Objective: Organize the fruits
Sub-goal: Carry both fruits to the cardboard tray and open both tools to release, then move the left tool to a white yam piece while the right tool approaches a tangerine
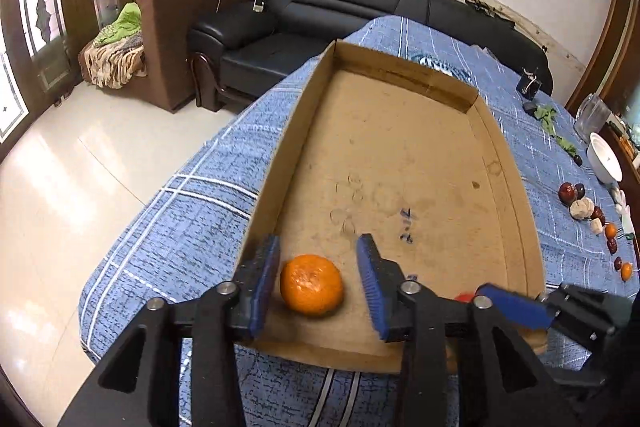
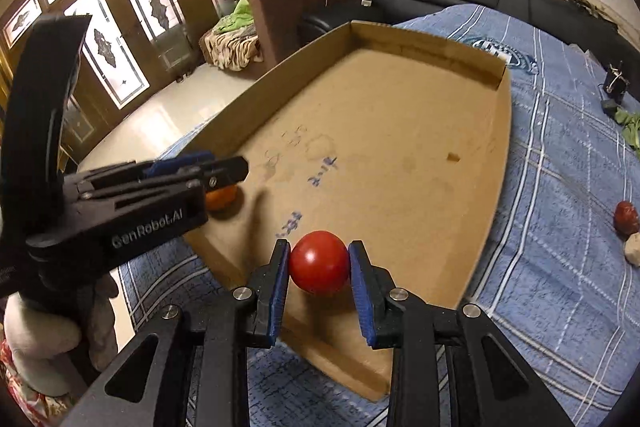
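Though an orange (image 1: pixel 311 285) already lies in the tray (image 1: pixel 304 115) at its near left corner, between the spread jaws of the left hand-held gripper (image 1: pixel 318 281), the right hand-held gripper (image 2: pixel 319 269) pinches a tomato (image 2: pixel 319 262) over the tray's near edge. More fruit (image 1: pixel 592 215) waits on the counter (image 1: pixel 192 223) right of the tray.

A: What is the tray (image 1: pixel 304 131) made of?
B: Matt brown cardboard, scuffed and stained, is seen, laid on a woven blue checked cloth (image 1: pixel 192 227).
A: And the fruit?
B: A dimpled, faintly shiny skin is shown on the orange (image 1: pixel 311 285); the tomato (image 2: pixel 319 262) is smooth and glossy. Ribbed blue pads (image 2: pixel 360 291) are fitted on matt black plastic.
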`<state>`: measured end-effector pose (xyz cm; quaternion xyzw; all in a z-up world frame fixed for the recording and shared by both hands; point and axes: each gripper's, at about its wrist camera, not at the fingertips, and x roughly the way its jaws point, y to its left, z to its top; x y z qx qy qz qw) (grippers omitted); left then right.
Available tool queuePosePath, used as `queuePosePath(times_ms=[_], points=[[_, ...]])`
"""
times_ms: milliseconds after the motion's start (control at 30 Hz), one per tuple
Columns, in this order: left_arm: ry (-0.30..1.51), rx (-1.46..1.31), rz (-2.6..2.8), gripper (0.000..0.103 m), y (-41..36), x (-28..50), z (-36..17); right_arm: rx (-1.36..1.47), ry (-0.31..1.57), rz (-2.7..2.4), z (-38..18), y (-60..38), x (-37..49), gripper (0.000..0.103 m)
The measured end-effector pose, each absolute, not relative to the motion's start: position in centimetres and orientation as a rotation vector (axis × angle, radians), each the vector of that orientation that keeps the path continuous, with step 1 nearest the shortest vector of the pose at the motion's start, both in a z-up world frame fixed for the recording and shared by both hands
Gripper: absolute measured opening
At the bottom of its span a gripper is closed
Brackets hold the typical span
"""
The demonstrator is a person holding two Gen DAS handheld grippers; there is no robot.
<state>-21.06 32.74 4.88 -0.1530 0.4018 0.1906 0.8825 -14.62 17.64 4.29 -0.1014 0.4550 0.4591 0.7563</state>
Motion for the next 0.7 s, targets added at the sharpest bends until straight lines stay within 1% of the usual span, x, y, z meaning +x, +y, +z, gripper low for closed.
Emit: queuePosePath(times_ms=[67,200,267,400,500,533,567,600,633,667,700], points=[[0.813,-0.31,0.408,0.045,32.7,-21.6,5.5,-0.221,0.992,0.998,4.4,17.5,-15.1,0.034],[0.769,-0.279,0.432,0.049,32.5,-22.5,7.3,-0.196,1.028,1.011,4.6,17.4,-15.5,0.034],[0.742,-0.265,0.443,0.055,32.2,-23.0,8.3,-0.186,1.033,1.006,4.6,17.3,-15.7,0.034],[0.705,-0.221,0.461,0.059,31.1,-23.4,10.0,-0.145,1.042,1.011,4.7,16.6,-15.5,0.034],[0.681,-0.17,0.486,0.066,29.7,-23.5,11.2,-0.108,1.001,1.023,6.0,15.5,-15.4,0.035],[0.672,-0.154,0.497,0.07,29.3,-23.4,11.5,-0.101,0.976,1.018,6.6,15.0,-15.5,0.038],[0.66,-0.141,0.509,0.074,28.8,-23.5,11.9,-0.096,0.945,1.012,7.3,14.3,-15.6,0.047],[0.648,-0.131,0.519,0.076,28.3,-23.5,12.2,-0.088,0.907,1.001,8.1,13.3,-15.7,0.053],[0.639,-0.121,0.528,0.079,27.9,-23.5,12.5,-0.08,0.879,0.99,8.7,12.4,-15.9,0.065],[0.628,-0.108,0.535,0.082,27.3,-23.4,12.8,-0.068,0.845,0.974,9.3,11.2,-16.0,0.072],[0.622,-0.096,0.536,0.084,26.8,-23.4,13.0,-0.061,0.823,0.958,9.7,10.2,-16.0,0.074]])
